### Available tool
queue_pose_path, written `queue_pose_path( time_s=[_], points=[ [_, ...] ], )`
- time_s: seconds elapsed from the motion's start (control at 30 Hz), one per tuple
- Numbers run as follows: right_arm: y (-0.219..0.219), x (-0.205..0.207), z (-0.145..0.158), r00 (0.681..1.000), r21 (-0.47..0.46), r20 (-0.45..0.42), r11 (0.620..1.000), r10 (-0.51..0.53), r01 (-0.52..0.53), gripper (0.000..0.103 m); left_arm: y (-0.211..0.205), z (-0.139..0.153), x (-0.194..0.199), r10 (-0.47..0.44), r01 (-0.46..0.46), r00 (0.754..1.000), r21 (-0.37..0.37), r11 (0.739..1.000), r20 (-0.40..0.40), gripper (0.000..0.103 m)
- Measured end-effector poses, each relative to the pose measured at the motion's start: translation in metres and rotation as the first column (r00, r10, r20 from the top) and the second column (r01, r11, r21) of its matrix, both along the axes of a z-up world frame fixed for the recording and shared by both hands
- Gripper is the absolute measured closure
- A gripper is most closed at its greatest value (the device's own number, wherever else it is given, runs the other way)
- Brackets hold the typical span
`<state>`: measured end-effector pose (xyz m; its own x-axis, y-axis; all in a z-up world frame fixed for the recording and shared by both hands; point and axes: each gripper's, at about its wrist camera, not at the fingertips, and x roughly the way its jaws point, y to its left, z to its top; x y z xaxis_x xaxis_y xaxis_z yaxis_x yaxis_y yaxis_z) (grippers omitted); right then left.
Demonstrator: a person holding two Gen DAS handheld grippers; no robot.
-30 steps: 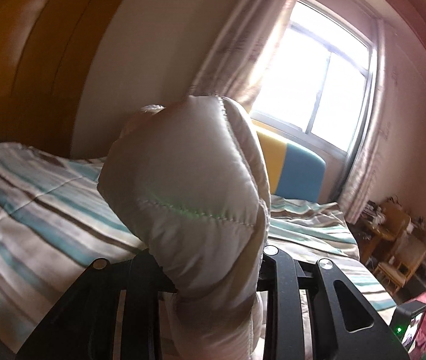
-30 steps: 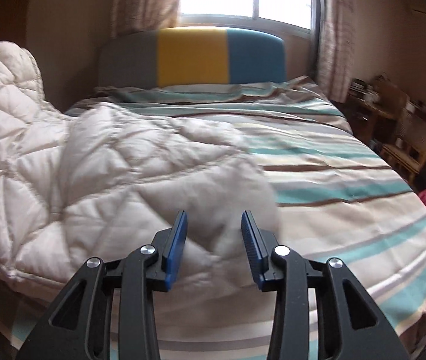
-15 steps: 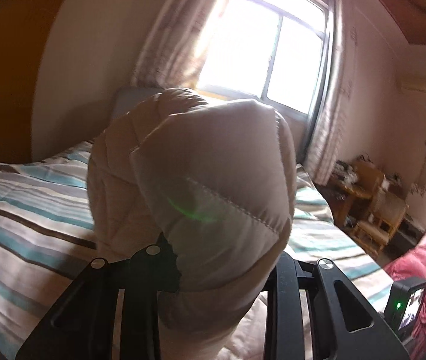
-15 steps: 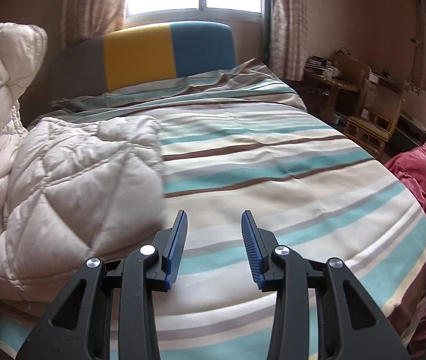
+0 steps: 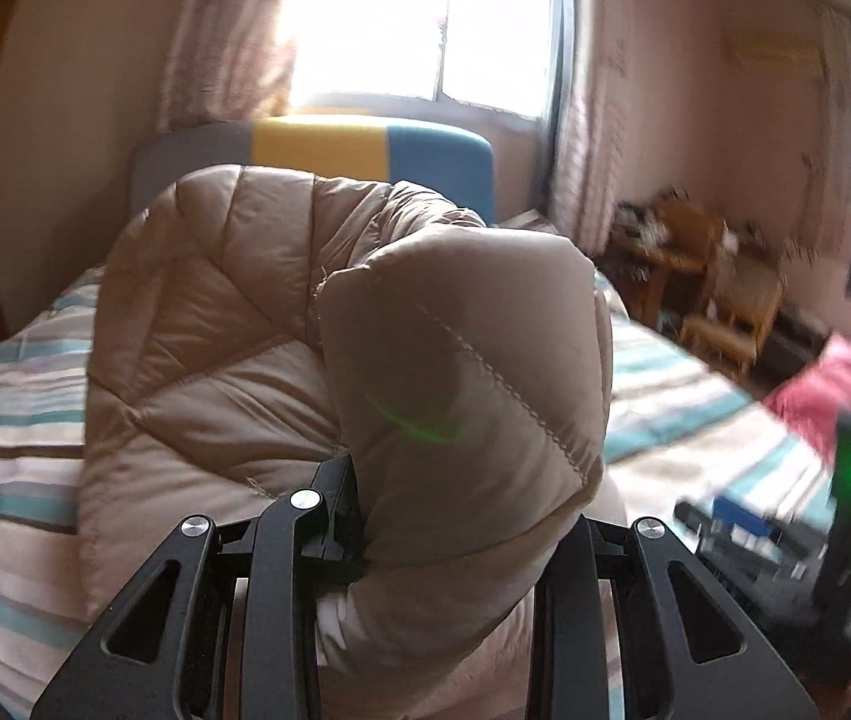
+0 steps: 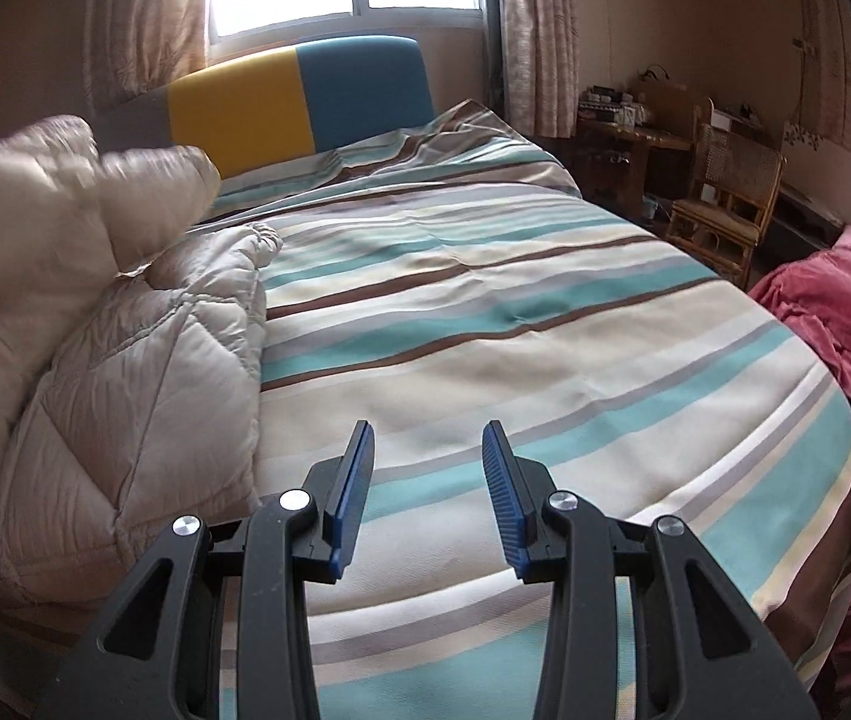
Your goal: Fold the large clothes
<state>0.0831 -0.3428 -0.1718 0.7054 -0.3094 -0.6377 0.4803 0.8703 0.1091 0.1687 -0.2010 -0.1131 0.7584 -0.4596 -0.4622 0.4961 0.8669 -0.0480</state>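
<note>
We see the quilted coat (image 5: pixel 257 324) stretching toward the headboard (image 6: pixel 293 102), its bunched end clamped in the left gripper (image 5: pixel 461 516); the right gripper (image 6: pixel 428 480), angled down at the striped bed (image 6: pixel 545 324), gapes empty.

The left gripper (image 5: pixel 461 516) now carries its fold of the jacket (image 5: pixel 317 324) lower, facing the headboard (image 5: pixel 365 147). The right gripper (image 6: pixel 428 492) (empty) no longer sits over the jacket but over bare bedspread (image 6: pixel 545 324).
</note>
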Motion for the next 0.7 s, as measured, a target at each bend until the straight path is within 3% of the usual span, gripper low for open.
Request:
queue_pose_path(
  time_s=[0.17,0.3,0.33,0.53,0.7],
  points=[
    [0.000,-0.002,0.000,1.000,0.007,-0.003,1.000,0.002,-0.002,0.066,-0.026,-0.027,-0.006,-0.104,0.099,0.994,0.140,0.985,0.028,0.063],
    [-0.001,-0.004,0.002,1.000,0.010,0.003,1.000,-0.001,0.001,0.066,-0.023,-0.025,-0.009,-0.171,0.166,0.985,0.130,0.978,0.028,0.024],
    [-0.002,-0.004,0.003,1.000,0.012,0.005,1.000,-0.003,0.003,0.065,-0.021,-0.021,-0.009,-0.182,0.178,0.983,0.114,0.977,0.025,0.022],
    [-0.004,-0.004,0.004,1.000,0.020,0.012,1.000,-0.007,0.006,0.065,0.021,0.001,-0.020,-0.165,0.164,0.986,-0.037,0.986,-0.034,0.021],
    [0.001,-0.006,0.013,1.000,0.022,0.028,1.000,0.007,-0.008,0.065,0.081,0.016,-0.032,-0.054,0.045,0.996,-0.124,0.991,-0.076,0.021]
  ],
)
